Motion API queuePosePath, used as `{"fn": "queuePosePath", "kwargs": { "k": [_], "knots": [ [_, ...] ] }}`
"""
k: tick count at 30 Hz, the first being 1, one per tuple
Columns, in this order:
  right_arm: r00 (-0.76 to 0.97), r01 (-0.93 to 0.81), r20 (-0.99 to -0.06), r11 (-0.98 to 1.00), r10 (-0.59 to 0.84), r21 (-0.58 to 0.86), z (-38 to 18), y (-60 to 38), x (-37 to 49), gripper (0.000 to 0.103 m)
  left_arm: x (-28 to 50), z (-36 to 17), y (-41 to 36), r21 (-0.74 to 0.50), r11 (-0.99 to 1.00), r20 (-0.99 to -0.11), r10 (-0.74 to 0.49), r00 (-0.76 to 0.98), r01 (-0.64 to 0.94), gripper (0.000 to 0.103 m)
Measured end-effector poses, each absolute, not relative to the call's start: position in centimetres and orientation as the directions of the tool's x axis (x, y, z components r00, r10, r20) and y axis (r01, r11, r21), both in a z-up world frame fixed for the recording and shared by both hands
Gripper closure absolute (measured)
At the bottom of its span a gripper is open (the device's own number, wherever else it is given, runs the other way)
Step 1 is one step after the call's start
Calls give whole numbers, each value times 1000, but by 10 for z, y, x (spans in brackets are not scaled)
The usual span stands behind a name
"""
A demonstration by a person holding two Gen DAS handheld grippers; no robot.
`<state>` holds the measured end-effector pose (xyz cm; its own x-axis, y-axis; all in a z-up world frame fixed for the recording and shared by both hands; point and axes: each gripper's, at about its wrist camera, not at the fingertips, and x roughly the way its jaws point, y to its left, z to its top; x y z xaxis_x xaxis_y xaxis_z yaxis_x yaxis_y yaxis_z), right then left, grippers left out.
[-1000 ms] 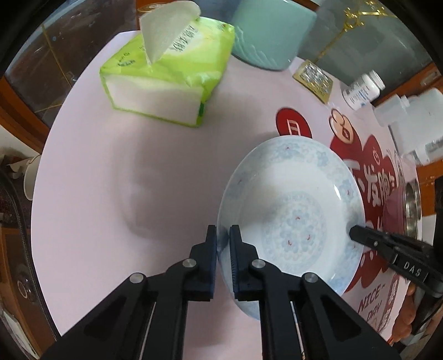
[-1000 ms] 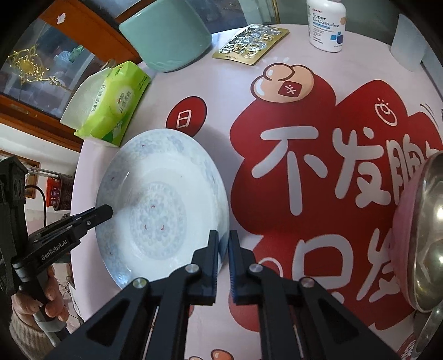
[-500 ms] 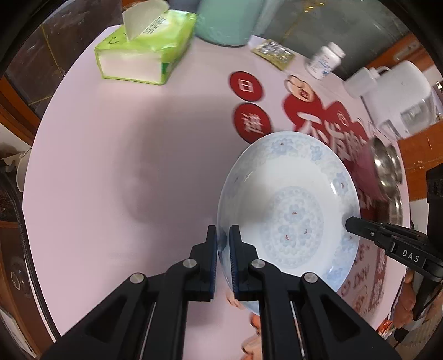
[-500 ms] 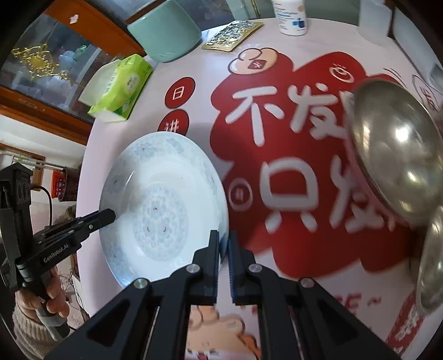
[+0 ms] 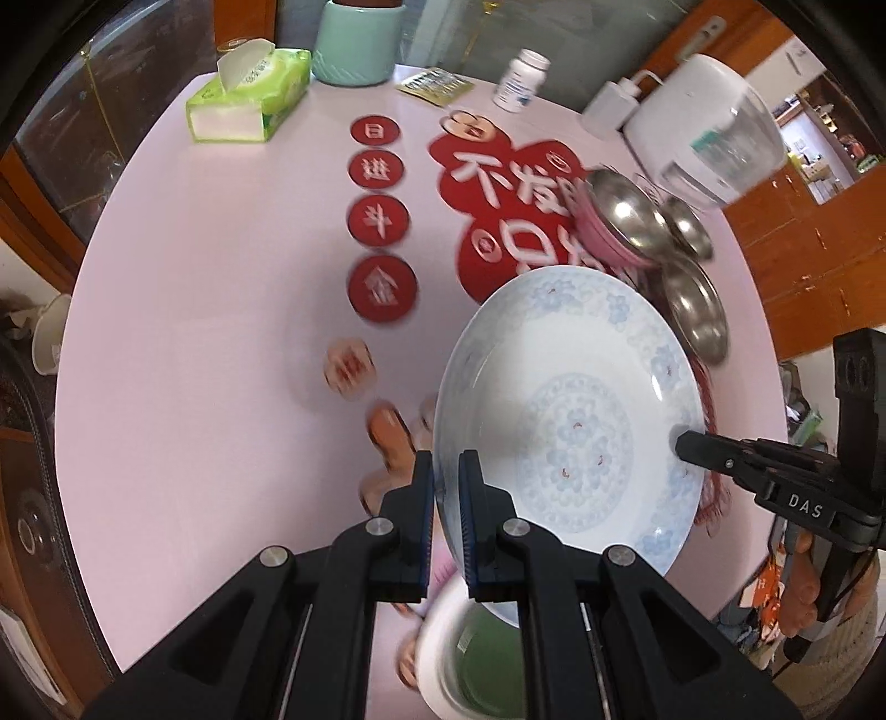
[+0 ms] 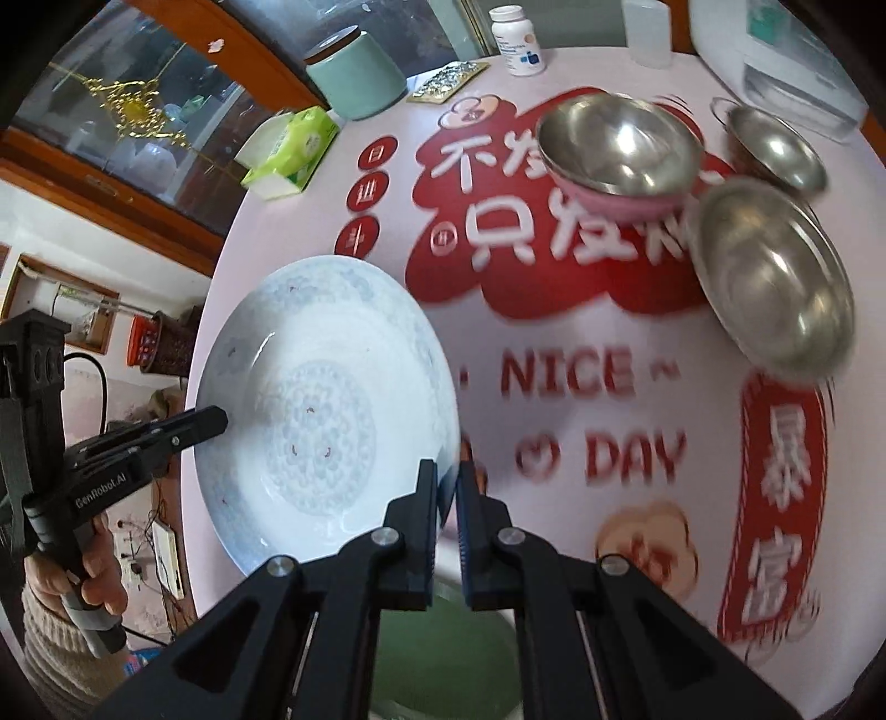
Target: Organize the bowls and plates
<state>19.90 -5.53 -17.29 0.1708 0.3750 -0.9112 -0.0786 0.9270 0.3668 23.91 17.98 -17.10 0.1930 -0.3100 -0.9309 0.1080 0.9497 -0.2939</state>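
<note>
Holding: a white plate (image 5: 570, 421) with pale blue flowers, lifted above the pink worktop (image 5: 210, 354), tilted.
Left claw (image 5: 446, 498): clamped on the plate's near rim.
Right claw (image 6: 447, 498): clamped on the opposite rim of the same plate; also seen at the plate's right edge in the left view.
Below the plate: a white bowl (image 5: 470, 659) with a green inside.
Metal bowls (image 6: 769, 277): three on the red print, one nested in a pink bowl (image 6: 614, 202).
Far edge: tissue pack (image 5: 249, 94), teal jar (image 5: 357, 41), pill bottle (image 5: 523, 80).
</note>
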Motion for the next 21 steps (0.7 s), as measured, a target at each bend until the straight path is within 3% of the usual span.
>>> {"fn": "queuePosePath", "kwargs": {
  "k": [10, 21],
  "knots": [
    [153, -131, -922, 932, 356, 338, -179, -65, 109, 97, 139, -177, 164, -286, 954, -935, -299, 192, 93, 97],
    [72, -160, -937, 931, 341, 327, -225, -57, 57, 97, 77, -232, 170, -257, 964, -955, -264, 134, 62, 97]
  ]
}}
